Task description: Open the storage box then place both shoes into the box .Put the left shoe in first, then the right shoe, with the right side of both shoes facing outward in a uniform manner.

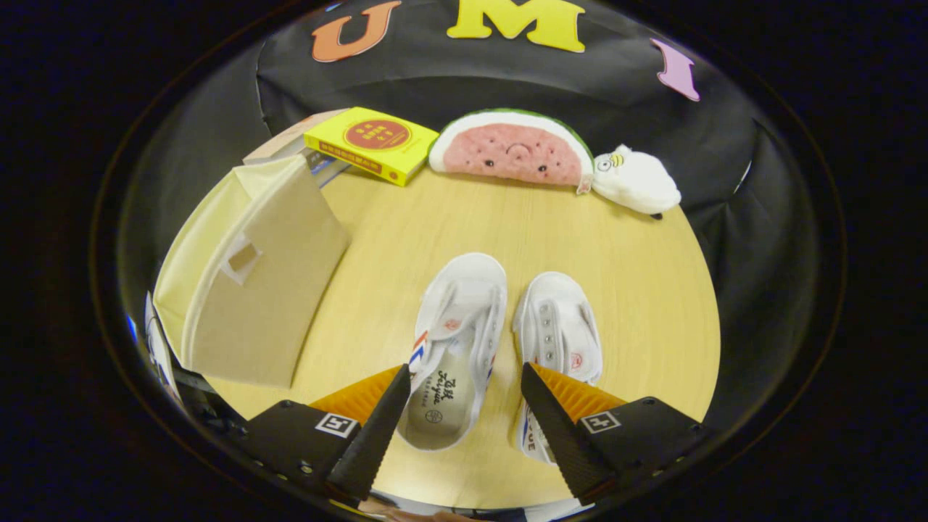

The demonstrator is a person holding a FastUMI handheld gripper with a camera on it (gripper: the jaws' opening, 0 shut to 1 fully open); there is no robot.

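So nothing is in the box yet. The cream cloth storage box [254, 290] sits on the pale wooden table [616, 275], off to the left of the gripper [464, 377]. Its lid looks shut, with a little window flap on the side that shows, so opening it seems to be the first job left.

Both shoes are out on the table, side by side, toes pointing away. The white canvas shoe on the left [457, 341] lies between the two fingers, with its heel close to them. The white canvas shoe on the right [558, 333] is partly hidden by the right finger.

The fingers are spread wide and hold nothing.

Beyond the shoes are a yellow book [371, 143], a soft watermelon slice toy [515, 148] and a small white plush toy [636, 181].

I think the task has hardly begun.
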